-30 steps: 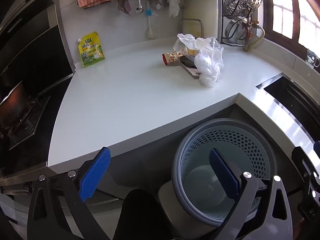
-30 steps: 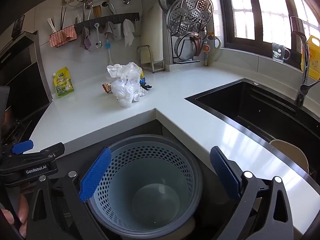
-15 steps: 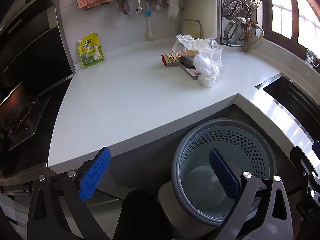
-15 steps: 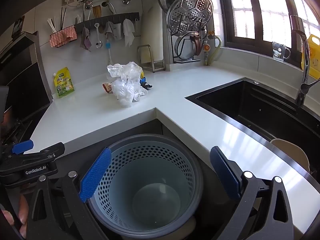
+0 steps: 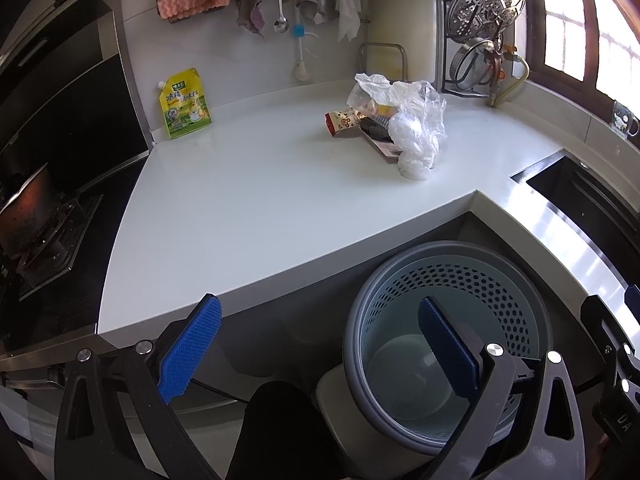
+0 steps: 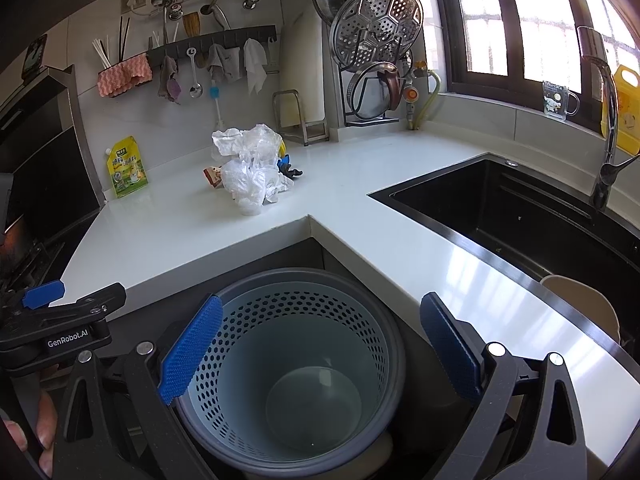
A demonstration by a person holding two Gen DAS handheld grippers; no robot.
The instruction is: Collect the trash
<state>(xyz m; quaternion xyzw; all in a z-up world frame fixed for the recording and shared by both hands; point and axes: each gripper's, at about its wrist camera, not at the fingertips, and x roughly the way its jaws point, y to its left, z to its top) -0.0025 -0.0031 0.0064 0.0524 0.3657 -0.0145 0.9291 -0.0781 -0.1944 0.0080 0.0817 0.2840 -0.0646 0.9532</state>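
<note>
Left claw (image 5: 318, 356): spread wide, nothing in it, low in front of the bin (image 5: 448, 344).
Right claw (image 6: 320, 354): spread too, hanging over the bin's open mouth.
Trash pile (image 5: 404, 124): crumpled plastic bag and wrappers on the white surface (image 5: 248, 200), well beyond the bin.
Bin: looks bare inside.
Best approach: reach past the bin, pinch the bag's bunched middle, not a loose edge.

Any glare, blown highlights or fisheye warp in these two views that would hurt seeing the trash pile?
Left wrist: window blown out, counter edge bowed by fisheye, plastic bag pile evenly lit and sharp. Right wrist: bright streaks on the counter beside the sink, window overexposed, pile clear, trash bin shaded but readable.
</note>
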